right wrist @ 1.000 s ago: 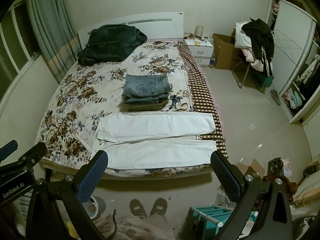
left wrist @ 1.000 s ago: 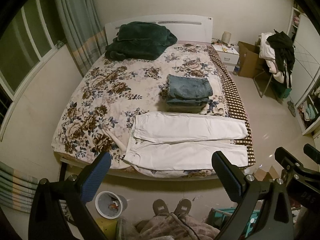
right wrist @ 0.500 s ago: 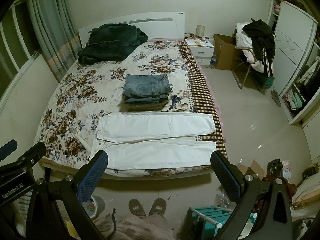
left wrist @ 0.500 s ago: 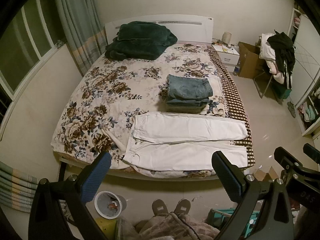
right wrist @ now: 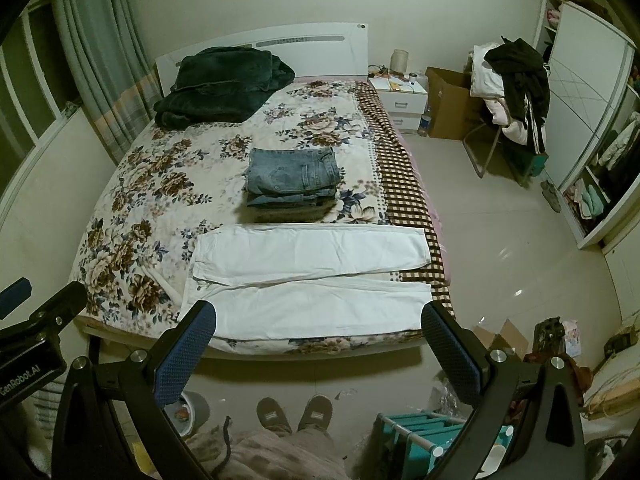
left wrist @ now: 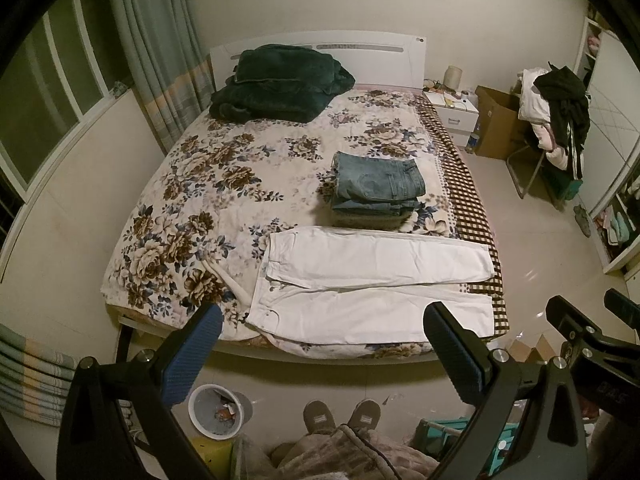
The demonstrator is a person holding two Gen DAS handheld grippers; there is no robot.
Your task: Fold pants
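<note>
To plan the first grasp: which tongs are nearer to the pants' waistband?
Left. Both hang short of the bed; the left tongs stand nearer the waistband side, the right tongs further toward the cuffs.

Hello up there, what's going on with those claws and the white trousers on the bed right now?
Left claw open, empty, short of the bed. Right claw the same. White pants flat, both legs spread, unfolded. Folded jeans stack just behind, not touching; nothing in the way.

the white pants [left wrist: 368, 284] [right wrist: 308, 280] lie flat and spread out along the near edge of the bed [left wrist: 208, 184] [right wrist: 160, 184], waist to the left, both legs stretched side by side to the right. the cuffs reach the checkered strip at the bed's right edge.
</note>
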